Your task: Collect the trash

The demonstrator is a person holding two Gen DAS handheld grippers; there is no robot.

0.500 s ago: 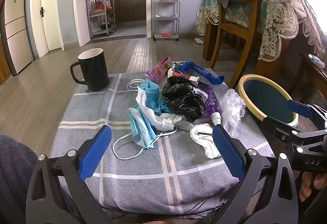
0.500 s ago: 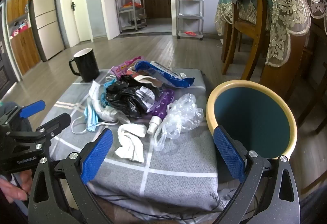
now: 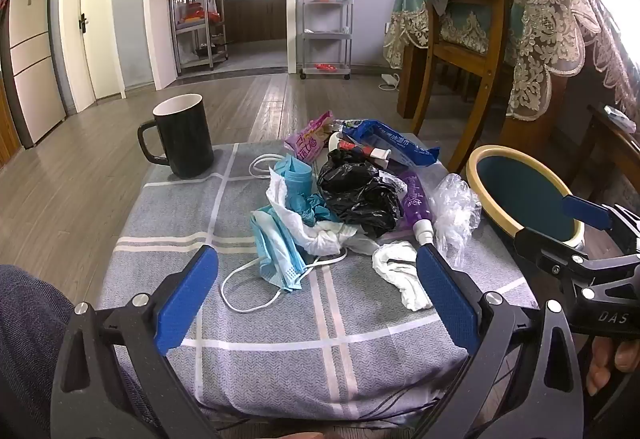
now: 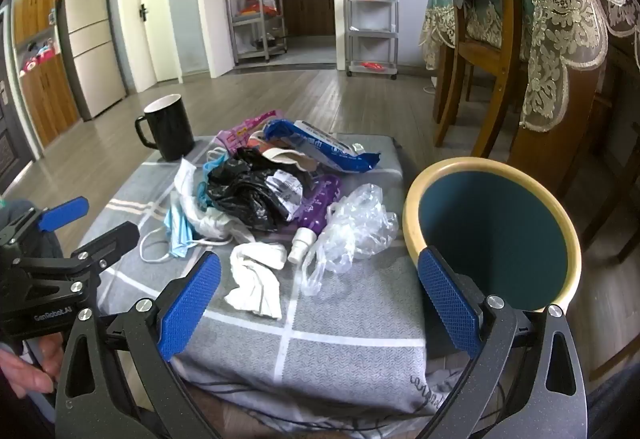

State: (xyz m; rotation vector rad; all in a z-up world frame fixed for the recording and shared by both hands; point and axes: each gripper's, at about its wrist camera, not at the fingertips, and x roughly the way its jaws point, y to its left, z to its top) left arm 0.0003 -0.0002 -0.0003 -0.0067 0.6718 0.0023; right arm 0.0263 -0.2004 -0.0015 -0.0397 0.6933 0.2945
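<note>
In the left wrist view, the left gripper [image 3: 316, 303] hangs above the near edge of a low table covered by a grey checked cloth [image 3: 280, 351], its blue-padded fingers [image 3: 186, 305] spread wide with nothing between them. A heap of trash lies toward the far right part of the tabletop: a blue face mask [image 3: 276, 251] with white ear loops at the near left of the heap, a crumpled black plastic bag [image 3: 360, 195] in the middle, a purple bottle [image 3: 416, 203] with a white cap just to its right, a clear plastic bag [image 3: 456, 211] beside the bottle near the right edge, and a white tissue wad [image 3: 400, 271] nearest the gripper, just beside the right finger. A blue wrapper [image 3: 392, 147] and a pink packet [image 3: 308, 143] lie at the far edge. A black mug [image 3: 184, 139] stands upright at the far left corner, apart from the heap. Off the right edge stands a round bin [image 3: 520, 191] with a cream rim and teal inside. The right gripper [image 3: 592, 239] shows at the right border.

In the right wrist view, the right gripper [image 4: 318, 303] sits over the near right corner of the tabletop, fingers [image 4: 448, 303] spread wide and empty. The tissue wad [image 4: 256, 279] lies just beyond the left finger, the clear plastic bag [image 4: 352, 231] and purple bottle [image 4: 316, 207] beyond it, the black plastic bag [image 4: 248, 195] and face mask [image 4: 178, 231] further left. The bin [image 4: 496, 231] stands just beside the right edge, behind the right finger. The mug [image 4: 168, 127] is at the far left corner. The left gripper [image 4: 60, 239] shows at the left border, held by a hand [image 4: 28, 371].
</note>
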